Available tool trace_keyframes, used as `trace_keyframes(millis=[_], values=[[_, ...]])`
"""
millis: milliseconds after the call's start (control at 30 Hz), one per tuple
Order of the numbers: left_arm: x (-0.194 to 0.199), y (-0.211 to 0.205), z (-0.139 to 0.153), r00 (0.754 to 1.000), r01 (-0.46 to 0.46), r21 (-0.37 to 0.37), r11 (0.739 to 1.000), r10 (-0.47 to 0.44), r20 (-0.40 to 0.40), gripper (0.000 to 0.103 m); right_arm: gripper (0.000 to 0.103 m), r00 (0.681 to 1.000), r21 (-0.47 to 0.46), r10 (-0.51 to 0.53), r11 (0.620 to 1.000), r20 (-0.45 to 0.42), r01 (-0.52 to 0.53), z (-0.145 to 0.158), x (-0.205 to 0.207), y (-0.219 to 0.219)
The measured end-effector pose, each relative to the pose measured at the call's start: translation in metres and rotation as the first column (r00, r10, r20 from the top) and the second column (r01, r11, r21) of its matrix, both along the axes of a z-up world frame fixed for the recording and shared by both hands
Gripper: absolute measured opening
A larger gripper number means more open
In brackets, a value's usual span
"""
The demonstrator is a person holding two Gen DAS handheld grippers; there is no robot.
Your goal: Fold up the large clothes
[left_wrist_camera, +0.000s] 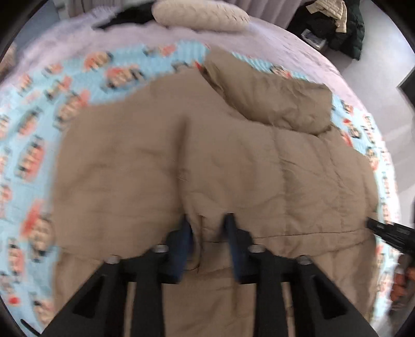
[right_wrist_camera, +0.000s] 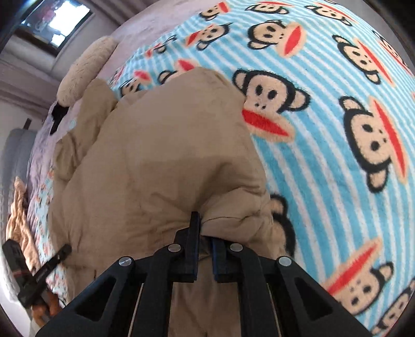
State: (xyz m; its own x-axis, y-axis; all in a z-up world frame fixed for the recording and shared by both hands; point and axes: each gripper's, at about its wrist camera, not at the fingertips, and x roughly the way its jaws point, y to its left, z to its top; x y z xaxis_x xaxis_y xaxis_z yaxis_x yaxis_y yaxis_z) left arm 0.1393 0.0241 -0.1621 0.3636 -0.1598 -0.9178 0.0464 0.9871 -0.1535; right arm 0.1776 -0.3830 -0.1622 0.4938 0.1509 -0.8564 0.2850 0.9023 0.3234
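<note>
a bed (left_wrist_camera: 285,44) with a pale lilac cover fills both views, and over it lies a fleece blanket (right_wrist_camera: 324,85) in blue and white stripes printed with monkey faces. a cream pillow (left_wrist_camera: 202,14) sits at the far end of the bed, dark clothes (left_wrist_camera: 337,26) are heaped on the floor beyond it, and a window (right_wrist_camera: 54,23) shows in the right wrist view. the tan padded jacket (left_wrist_camera: 207,155) lies spread on the blanket, its hood (left_wrist_camera: 272,96) flopped over the upper back. the left gripper (left_wrist_camera: 207,225) points down at the jacket's near edge, its jaws partly apart with a ridge of tan cloth bunched between the blue pads; the frame is blurred, so a firm pinch cannot be told. the right gripper (right_wrist_camera: 205,233) has its jaws drawn nearly together, clamped on a fold of the jacket's edge.
</note>
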Motion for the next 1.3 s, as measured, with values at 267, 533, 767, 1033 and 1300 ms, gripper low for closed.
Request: trace_keyframes(millis=[267, 533, 767, 1033, 1300], values=[[0.009, 0.007, 0.037, 0.993, 0.031, -0.017, 0.999, -0.028, 0.114, 0.067, 0.029, 0.982, -0.219, 0.112, 0.973, 0.153, -0.077, 0.065, -0.029, 0.013], [0.028, -0.021, -0.028, 0.998, 0.054, 0.091, 0.994, -0.058, 0.039, 0.067, 0.007, 0.998, -0.215, 0.049, 0.976, 0.031, -0.041, 0.011, 0.008, -0.009], [0.026, -0.017, -0.023, 0.999, 0.031, 0.115, 0.993, -0.035, 0.03, 0.067, 0.009, 0.997, -0.305, 0.055, 0.952, 0.048, -0.038, 0.008, 0.009, -0.006], [-0.004, 0.0, 0.001, 0.999, 0.001, 0.159, 0.987, -0.007, 0.035, 0.067, 0.012, 0.998, -0.322, 0.036, 0.946, 0.048, -0.019, 0.023, -0.025, -0.007], [-0.035, 0.004, 0.007, 1.0, -0.007, 0.175, 0.985, 0.012, -0.027, 0.067, 0.012, 1.0, -0.211, 0.011, 0.977, 0.015, -0.008, 0.034, -0.05, -0.011]])
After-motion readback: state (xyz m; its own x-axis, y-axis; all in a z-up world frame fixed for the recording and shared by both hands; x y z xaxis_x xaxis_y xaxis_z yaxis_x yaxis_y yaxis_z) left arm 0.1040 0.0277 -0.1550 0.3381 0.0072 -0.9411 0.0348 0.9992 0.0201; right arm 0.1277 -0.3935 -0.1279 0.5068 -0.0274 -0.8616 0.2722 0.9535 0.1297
